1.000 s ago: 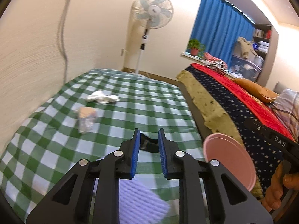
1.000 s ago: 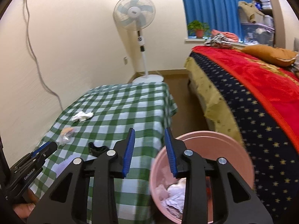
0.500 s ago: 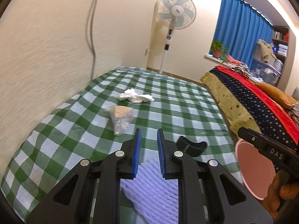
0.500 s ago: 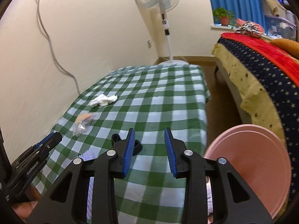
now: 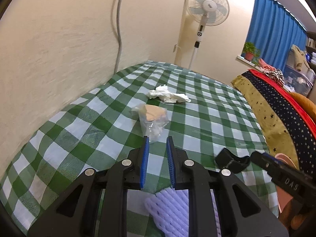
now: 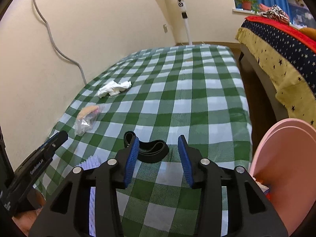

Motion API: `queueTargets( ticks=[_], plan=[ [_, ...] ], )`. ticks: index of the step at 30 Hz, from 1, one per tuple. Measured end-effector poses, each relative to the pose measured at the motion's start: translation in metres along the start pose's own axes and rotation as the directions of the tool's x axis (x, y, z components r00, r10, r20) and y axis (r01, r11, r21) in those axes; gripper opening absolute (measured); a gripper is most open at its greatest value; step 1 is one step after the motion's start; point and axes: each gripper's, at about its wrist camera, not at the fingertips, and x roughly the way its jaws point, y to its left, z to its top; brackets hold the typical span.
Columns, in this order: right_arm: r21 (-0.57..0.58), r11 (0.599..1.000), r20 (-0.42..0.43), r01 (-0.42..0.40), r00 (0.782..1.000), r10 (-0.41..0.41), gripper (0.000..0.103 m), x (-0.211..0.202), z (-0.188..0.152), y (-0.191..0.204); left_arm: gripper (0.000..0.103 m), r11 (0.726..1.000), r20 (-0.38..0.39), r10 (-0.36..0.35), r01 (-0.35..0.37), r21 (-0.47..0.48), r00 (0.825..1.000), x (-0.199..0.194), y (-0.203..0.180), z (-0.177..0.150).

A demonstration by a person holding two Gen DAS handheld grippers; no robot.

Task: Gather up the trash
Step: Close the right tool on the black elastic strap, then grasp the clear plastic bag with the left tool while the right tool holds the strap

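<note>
Left wrist view
Left gripper (image 5: 157, 144): jaws stand a narrow gap apart with nothing between them, released, above the checked tablecloth (image 5: 207, 106).
Clear plastic wrapper (image 5: 152, 121): crumpled, with a tan patch inside; it lies on the cloth just beyond the fingertips, apart from them.
Crumpled white tissue (image 5: 167, 95): farther along the cloth, near the wrapper but not touching it.
Lilac foam net (image 5: 169, 213): at the table's near edge, under the gripper body.
Black strap (image 5: 232, 161): to the right, near the right edge of the table.
Right gripper (image 5: 284, 177): enters from the lower right, beside the strap; the pink bin (image 5: 284, 197) shows behind it.
Open room: bare cloth right of the wrapper and tissue up to the far edge; the wall runs close along the left edge.

Right wrist view
Right gripper (image 6: 158, 146): jaws opening, empty; the black strap (image 6: 152, 150) lies on the cloth just ahead between the tips.
Left gripper (image 6: 59, 138): at the left edge, tips near the plastic wrapper (image 6: 86, 120).
White tissue (image 6: 113, 87): beyond the wrapper, near the wall side.
Pink bin (image 6: 286, 167): off the table's right edge, tilted, rim toward the camera.
Open room: the cloth's centre and right half are bare; a floor gap separates table and bed (image 6: 276, 45).
</note>
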Motion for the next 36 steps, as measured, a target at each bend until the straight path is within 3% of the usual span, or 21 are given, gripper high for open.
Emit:
queueTargets(
  ticks=[14, 23, 36],
  plan=[
    [0.049, 0.999, -0.067, -0.009, 0.998, 0.012, 0.038, 0.026, 0.000, -0.007, 0.020, 0.998, -0.059, 0.008, -0.011, -0.054, 0.998, 0.026, 0.010, 0.009],
    [0.027, 0.999, -0.082, -0.018, 0.996, 0.020, 0.010, 0.028, -0.002, -0.003, 0.020, 0.998, -0.114, 0.010, -0.018, -0.062, 0.993, 0.040, 0.010, 0.010],
    [-0.005, 1.000, -0.049, -0.029, 0.998, 0.029, 0.007, 0.013, -0.002, 0.000, 0.018, 0.998, -0.132, -0.013, 0.004, -0.070, 0.991, 0.047, 0.008, 0.011]
  ],
)
